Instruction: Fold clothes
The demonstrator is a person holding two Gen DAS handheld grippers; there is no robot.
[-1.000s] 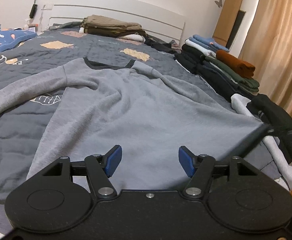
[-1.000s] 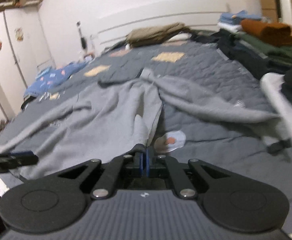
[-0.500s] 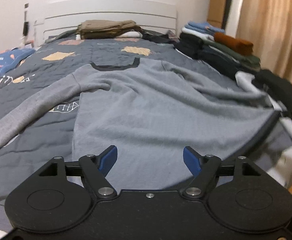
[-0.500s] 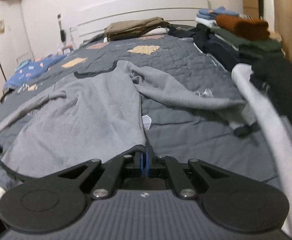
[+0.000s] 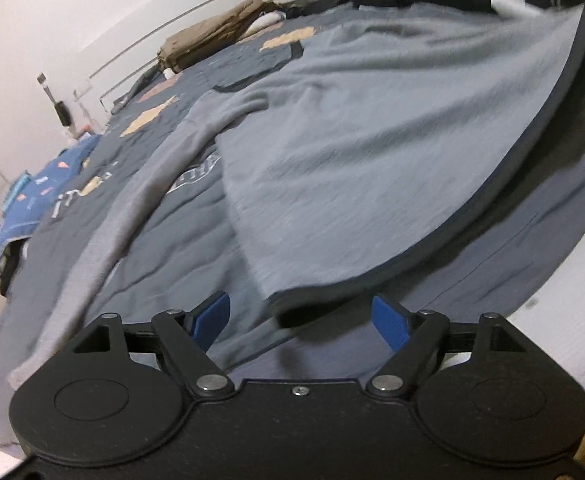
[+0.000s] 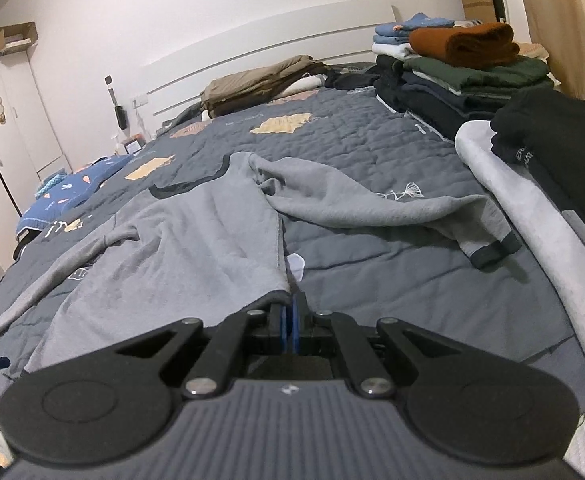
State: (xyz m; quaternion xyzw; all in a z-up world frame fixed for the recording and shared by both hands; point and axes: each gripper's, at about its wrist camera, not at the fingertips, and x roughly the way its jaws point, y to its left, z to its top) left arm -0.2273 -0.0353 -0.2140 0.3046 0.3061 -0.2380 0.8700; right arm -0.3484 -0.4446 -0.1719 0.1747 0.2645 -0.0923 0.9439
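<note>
Spread front-up across the dark quilted bed cover (image 6: 372, 140), the grey sweatshirt (image 6: 196, 240) lies with one sleeve trailing toward the stacks at the bed's edge and its dark hem band nearest the cameras. The right gripper (image 6: 291, 316) has its jaws pressed together on the hem's corner, the cloth pulled taut from there. The left gripper (image 5: 302, 322) stands spread with the hem's other corner between its blue pads (image 5: 212, 318) but apparently not yet pinched; its jaws have just narrowed slightly. The likely trouble is a missed corner: the left view is blurred and tilted, so closing now could catch only the band's edge and let it slip, leaving the hem skewed. No baskets or boxes hold clothes; the folded piles (image 6: 464, 68) simply sit on the cover beside the curtain (image 6: 564, 8).
</note>
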